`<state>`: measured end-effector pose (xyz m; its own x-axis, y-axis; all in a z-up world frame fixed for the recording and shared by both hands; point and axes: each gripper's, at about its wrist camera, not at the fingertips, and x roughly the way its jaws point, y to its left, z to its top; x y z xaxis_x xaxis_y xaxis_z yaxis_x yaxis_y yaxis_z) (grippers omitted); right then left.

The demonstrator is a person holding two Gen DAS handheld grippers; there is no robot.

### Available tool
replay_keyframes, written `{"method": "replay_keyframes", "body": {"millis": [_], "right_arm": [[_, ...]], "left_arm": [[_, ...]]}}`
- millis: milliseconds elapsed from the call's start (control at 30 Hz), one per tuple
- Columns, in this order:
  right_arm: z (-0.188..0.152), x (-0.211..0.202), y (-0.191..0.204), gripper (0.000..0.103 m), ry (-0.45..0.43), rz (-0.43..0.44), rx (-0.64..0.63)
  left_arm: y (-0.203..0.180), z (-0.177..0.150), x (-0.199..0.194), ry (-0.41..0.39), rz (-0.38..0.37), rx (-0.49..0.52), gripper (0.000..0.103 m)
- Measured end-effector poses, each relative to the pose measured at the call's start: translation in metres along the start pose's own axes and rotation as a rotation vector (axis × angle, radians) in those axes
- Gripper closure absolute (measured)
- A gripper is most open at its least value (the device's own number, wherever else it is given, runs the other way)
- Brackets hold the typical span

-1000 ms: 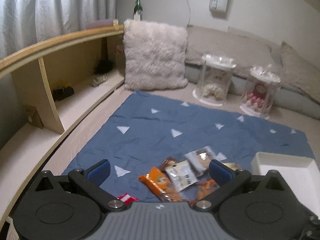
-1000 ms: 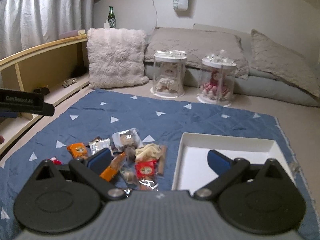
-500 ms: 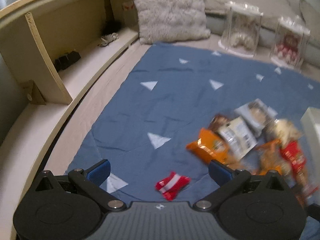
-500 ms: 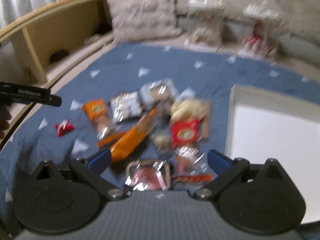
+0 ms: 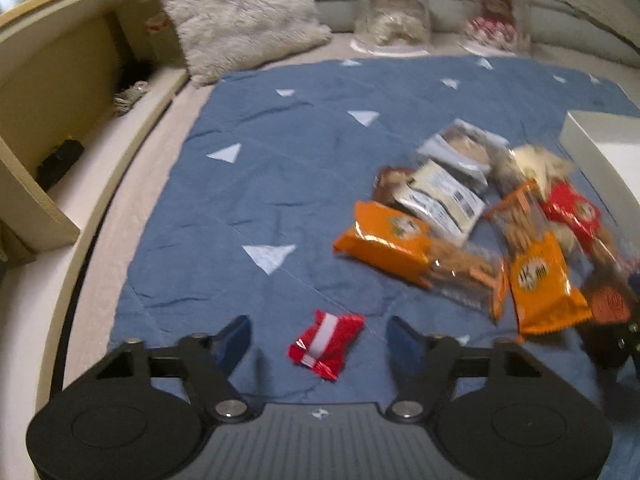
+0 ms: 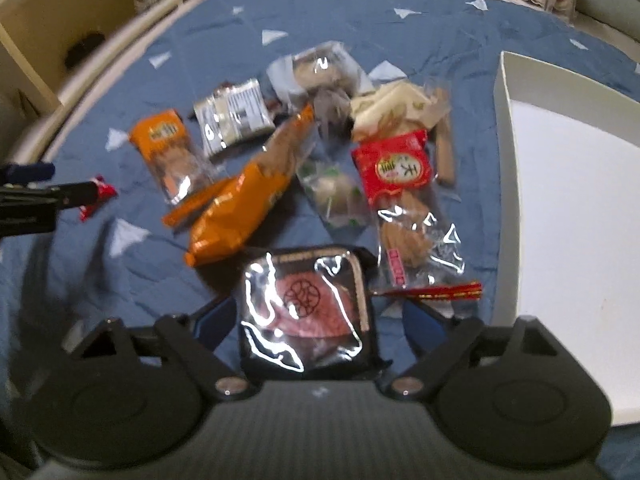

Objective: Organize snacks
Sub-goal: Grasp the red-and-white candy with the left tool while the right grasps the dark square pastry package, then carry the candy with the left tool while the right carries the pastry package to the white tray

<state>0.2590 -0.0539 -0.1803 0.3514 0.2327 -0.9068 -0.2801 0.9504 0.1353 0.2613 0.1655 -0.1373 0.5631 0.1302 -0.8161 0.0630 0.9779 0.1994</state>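
Several snack packets lie in a loose pile (image 6: 320,152) on a blue blanket (image 5: 240,184). My left gripper (image 5: 320,338) is open, its jaws on either side of a small red and white packet (image 5: 326,342) that lies apart from the pile. My right gripper (image 6: 316,320) is open, its jaws on either side of a black packet with a clear window (image 6: 306,308). A white tray (image 6: 572,200) lies to the right of the pile. The left gripper also shows in the right wrist view (image 6: 48,196).
A wooden shelf unit (image 5: 52,92) runs along the left. A fluffy pillow (image 5: 240,12) and two clear display jars (image 5: 394,4) stand at the back edge of the blanket. An orange packet (image 5: 384,236) lies nearest the red one.
Both grippers have tilted down and moved in low over the blanket. The left now brackets the red packet, the right brackets the black packet. Both stay open.
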Motion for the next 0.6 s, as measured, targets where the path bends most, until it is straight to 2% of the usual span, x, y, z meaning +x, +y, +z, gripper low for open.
{"method": "replay_keyframes", "body": {"millis": [33,100,267,433,500,600], "right_arm": [[0.000,0.004,0.003,0.014,0.001,-0.010,-0.015],[0.002,0.009,0.005,0.032,0.022,0.036,-0.012],[0.004,0.008,0.005,0.033,0.035,0.040,-0.017],[0.004,0.006,0.006,0.034,0.041,0.044,-0.028],[0.002,0.003,0.004,0.034,0.042,0.040,-0.038],[0.003,0.002,0.006,0.034,0.038,0.038,-0.043]], "left_arm": [[0.000,-0.001,0.000,0.002,0.004,0.004,0.044],[0.001,-0.001,-0.001,0.002,0.005,0.009,0.045],[0.005,-0.004,0.004,0.020,-0.032,0.002,0.055],[0.002,-0.006,0.016,0.069,-0.033,0.015,0.063],[0.000,-0.006,0.017,0.070,-0.038,0.019,0.067],[-0.003,-0.004,0.017,0.056,-0.030,0.026,0.068]]}}
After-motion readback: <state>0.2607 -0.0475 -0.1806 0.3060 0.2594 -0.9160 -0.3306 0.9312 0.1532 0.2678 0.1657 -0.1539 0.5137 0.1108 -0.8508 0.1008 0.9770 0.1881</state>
